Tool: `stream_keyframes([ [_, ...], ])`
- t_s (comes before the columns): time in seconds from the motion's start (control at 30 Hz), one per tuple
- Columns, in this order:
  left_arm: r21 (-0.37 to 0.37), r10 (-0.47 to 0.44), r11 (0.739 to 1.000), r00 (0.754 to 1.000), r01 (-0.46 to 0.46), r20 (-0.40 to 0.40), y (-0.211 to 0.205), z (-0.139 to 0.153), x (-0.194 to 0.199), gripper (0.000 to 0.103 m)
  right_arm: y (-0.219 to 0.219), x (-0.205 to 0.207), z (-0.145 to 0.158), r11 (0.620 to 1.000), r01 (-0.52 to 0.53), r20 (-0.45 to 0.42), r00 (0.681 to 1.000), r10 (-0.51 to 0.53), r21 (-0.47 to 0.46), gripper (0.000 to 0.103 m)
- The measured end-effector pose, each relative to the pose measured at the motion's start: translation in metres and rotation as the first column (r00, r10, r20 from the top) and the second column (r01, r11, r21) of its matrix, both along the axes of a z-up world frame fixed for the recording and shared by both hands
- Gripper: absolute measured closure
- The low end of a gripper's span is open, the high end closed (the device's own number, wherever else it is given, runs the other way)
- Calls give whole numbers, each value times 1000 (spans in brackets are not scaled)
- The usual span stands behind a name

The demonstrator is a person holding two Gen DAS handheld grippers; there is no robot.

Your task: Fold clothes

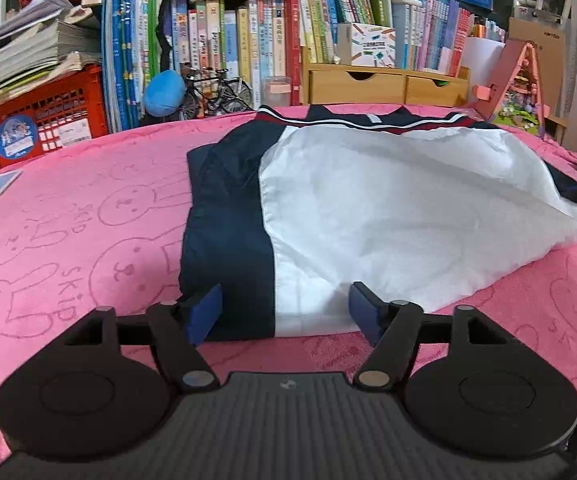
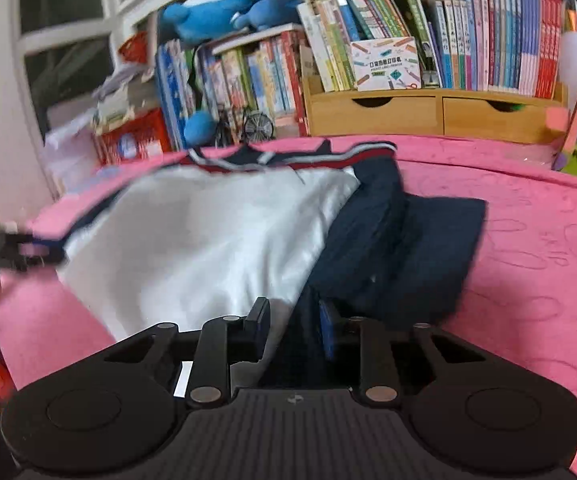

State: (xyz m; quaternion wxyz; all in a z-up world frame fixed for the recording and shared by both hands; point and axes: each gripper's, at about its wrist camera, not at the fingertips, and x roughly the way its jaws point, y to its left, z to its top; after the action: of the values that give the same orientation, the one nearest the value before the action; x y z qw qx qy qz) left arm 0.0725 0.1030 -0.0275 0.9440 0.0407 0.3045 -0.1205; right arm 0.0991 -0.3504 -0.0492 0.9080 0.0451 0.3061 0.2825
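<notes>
A: Looking along the left tool (image 1: 284, 312), what did you see?

B: Its jaws stood wide apart, straddling the near hem of the navy-and-white jacket (image 1: 368, 208) without pressing on it. The jacket lay partly folded on the pink rabbit-print towel (image 1: 68, 240).

A: And the right tool (image 2: 293, 322)?

B: Its jaws were narrow, with the jacket's near edge, white lining and navy cloth, between them. The picture was blurred, so I could not tell whether the pads pinched it.

A: Farther back?

B: The red-striped collar (image 1: 368, 122) lay at the far side; behind it stood a model bicycle (image 1: 216, 94), a wooden drawer unit (image 1: 384, 86) and rows of books (image 1: 248, 40).
</notes>
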Motion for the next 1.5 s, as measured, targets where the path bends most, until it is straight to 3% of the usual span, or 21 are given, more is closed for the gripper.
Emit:
stream_keyframes([
  [0.1, 2, -23, 1000, 1000, 23, -10, 0, 0, 1, 21, -31, 15, -7, 990, -31, -88, 995, 43, 136, 80],
  [0.27, 4, -19, 1000, 1000, 19, -11, -1, -1, 1, 21, -58, 40, -14, 949, -78, -217, 965, 150, 306, 78],
  [0.33, 3, -19, 1000, 1000, 19, -11, -1, -1, 0, 20, -52, 30, -7, 951, -193, -202, 949, 244, 241, 77],
  [0.43, -5, -45, 999, 999, 44, -18, 1, -2, 1, 11, -44, 16, 3, 924, -356, -193, 905, 378, 139, 92],
  [0.5, -8, -83, 997, 996, 83, -35, 1, -2, 2, 1, -51, 15, 10, 921, -375, -230, 892, 389, 102, 93],
  [0.6, 17, -101, 995, 994, 102, -46, -4, -3, 3, 0, -64, 16, 13, 927, -358, -259, 890, 375, 115, 93],
  [0.8, 15, -98, 995, 994, 98, -45, -3, -4, 2, 0, -41, 22, -5, 936, -220, -218, 934, 283, 274, 79],
  [0.87, 17, -95, 995, 994, 96, -46, -4, -4, 1, 0, -18, 20, -1, 962, -92, -260, 952, 160, 255, 94],
  [0.9, 17, -95, 995, 994, 96, -46, -5, -4, 1, 0, -8, 16, 2, 971, -32, -280, 955, 100, 237, 95],
  [1.0, 17, -95, 995, 994, 96, -46, -5, -4, 2, 0, -5, -15, 24, 967, -4, -219, 974, 62, 255, 96],
  [1.17, 15, -109, 994, 993, 110, -46, -3, -4, 3, 0, -40, -32, 13, 976, 91, -242, 969, -42, 195, 96],
  [1.2, 19, -107, 994, 993, 108, -46, -3, -4, 2, 0, -41, -30, 2, 975, 114, -278, 959, -58, 190, 100],
  [1.37, 70, -41, 996, 996, 47, -83, 5, 3, -7, 0, -56, -40, 13, 976, 156, -189, 974, -127, 150, 95],
  [1.4, 81, -7, 997, 995, 15, -100, 9, 6, -10, 0, -63, -44, 17, 974, 176, -166, 974, -152, 141, 86],
  [1.43, 92, 28, 996, 993, -18, -115, 13, 9, -13, 0, -66, -48, 23, 967, 241, -131, 965, -229, 80, 64],
  [1.47, 93, 64, 994, 990, -53, -125, 18, 15, -14, 0, -70, -52, 29, 952, 306, -92, 949, -303, 22, 56],
  [1.5, 77, 67, 995, 992, -59, -108, 20, 26, -13, 0, -73, -56, 34, 930, 365, -47, 929, -366, -33, 55],
])
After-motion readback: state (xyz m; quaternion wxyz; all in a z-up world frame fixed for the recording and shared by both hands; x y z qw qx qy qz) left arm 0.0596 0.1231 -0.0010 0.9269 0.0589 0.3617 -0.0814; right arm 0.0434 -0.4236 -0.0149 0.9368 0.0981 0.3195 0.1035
